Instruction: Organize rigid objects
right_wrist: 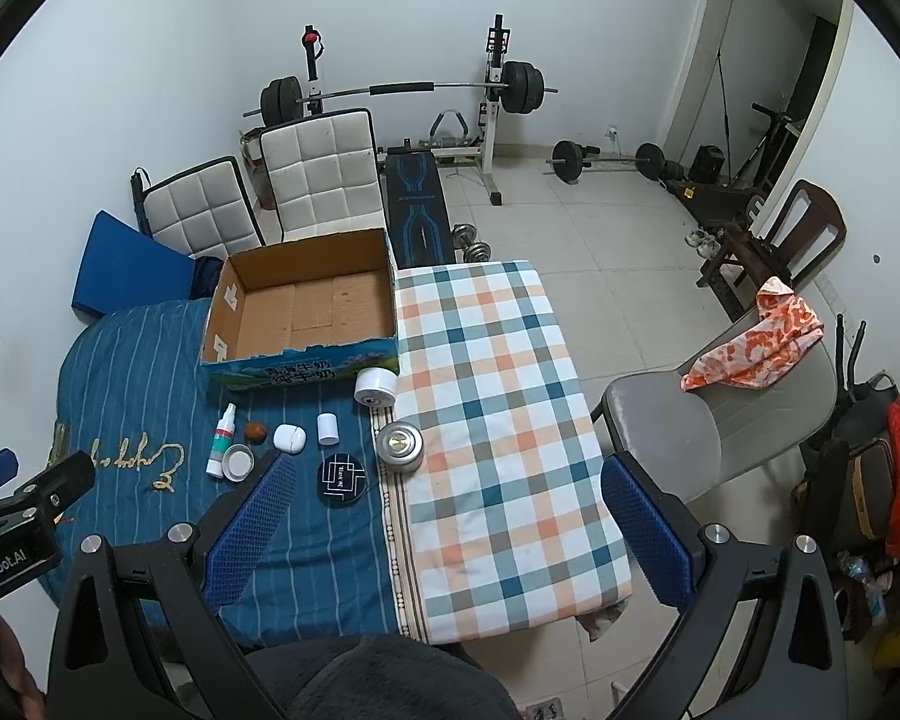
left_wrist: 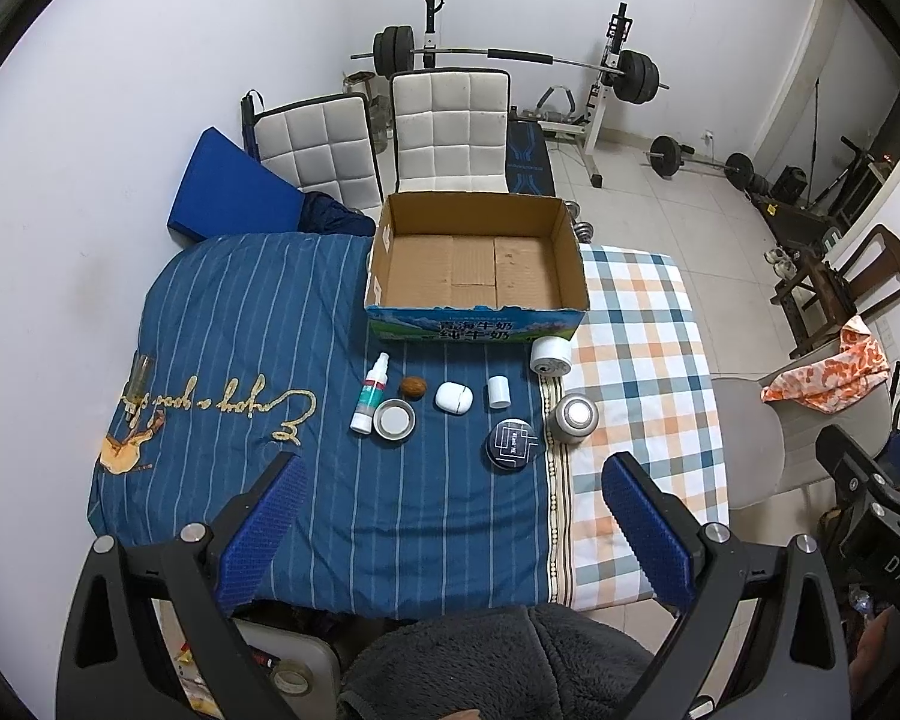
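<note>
A table draped in two cloths fills the middle: a blue striped cloth [left_wrist: 258, 372] with gold script embroidery on the left side, and a checked cloth [left_wrist: 636, 360] in orange, teal and white on the right. At the far edge stands an open cardboard box [left_wrist: 480, 309], plain corrugated brown inside, printed blue and green outside, straddling the seam between the cloths. Behind it are two white quilted chairs [left_wrist: 444, 132], a blue pad [left_wrist: 234, 186] leaning on the wall, and a weight bench with a loaded barbell [left_wrist: 510, 57]. A grey chair [right_wrist: 690, 438] with an orange patterned cloth on its back sits right of the table.

In front of the box lies a loose row of small rigid things, none touching. A white cylinder [left_wrist: 550, 355] lies on its side just beside the box's near right corner. A ribbed metal can [left_wrist: 573, 417] stands at the seam. A flat round black tin [left_wrist: 513, 444] lies nearest the grippers. Leftward come a small white cap-shaped cylinder [left_wrist: 498, 391], a rounded white case [left_wrist: 453, 398], a brown walnut-like ball [left_wrist: 414, 387], a shallow metal dish [left_wrist: 393, 420], and a white spray bottle [left_wrist: 369, 395] lying flat.

The left gripper [left_wrist: 450, 516] hangs spread wide and empty above the near edge; the right gripper [right_wrist: 450, 516] is likewise splayed, holding nothing.
</note>
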A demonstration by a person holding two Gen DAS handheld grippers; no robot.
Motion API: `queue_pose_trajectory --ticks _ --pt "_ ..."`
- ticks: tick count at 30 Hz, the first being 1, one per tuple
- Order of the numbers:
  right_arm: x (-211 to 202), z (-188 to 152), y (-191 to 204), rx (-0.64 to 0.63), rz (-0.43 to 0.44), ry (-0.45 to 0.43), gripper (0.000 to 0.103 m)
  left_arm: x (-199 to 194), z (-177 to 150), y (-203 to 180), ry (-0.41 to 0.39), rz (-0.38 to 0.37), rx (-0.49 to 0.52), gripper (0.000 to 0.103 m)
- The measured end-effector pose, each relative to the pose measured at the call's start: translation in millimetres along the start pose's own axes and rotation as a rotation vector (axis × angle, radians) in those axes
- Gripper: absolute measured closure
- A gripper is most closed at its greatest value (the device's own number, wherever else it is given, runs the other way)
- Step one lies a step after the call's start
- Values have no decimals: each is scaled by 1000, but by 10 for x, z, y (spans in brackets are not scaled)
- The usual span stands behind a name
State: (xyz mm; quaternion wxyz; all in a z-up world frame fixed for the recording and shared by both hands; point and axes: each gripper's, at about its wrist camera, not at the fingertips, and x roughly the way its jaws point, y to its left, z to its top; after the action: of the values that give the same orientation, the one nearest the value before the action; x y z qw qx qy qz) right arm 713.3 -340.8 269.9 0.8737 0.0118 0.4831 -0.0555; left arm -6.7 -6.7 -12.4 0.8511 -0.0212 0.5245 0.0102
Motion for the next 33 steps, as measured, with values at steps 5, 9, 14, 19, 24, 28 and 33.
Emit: queue_pose_trajectory --ticks 5,9,14,19,24,28,33 --pt "0 14 -11 -4 2 5 0 62 8 -45 3 4 3 2" --pt "-31 25 -3 -6 0 -1 0 67 -5 -65 -1 2 4 2" --pt "-34 36 -4 -7 -1 0 0 50 10 -61 1 0 4 2" --pt "-50 39 5 -9 -4 -1 0 34 12 -66 3 -1 4 2" --pt "-49 34 5 -8 -4 -2 0 23 19 -60 -1 -2 3 2" --pt "-46 38 -3 -8 -5 -5 0 5 17 -64 -2 -4 2 2" --pt "-101 53 45 -8 -6 -8 0 7 20 -62 -2 -5 1 2"
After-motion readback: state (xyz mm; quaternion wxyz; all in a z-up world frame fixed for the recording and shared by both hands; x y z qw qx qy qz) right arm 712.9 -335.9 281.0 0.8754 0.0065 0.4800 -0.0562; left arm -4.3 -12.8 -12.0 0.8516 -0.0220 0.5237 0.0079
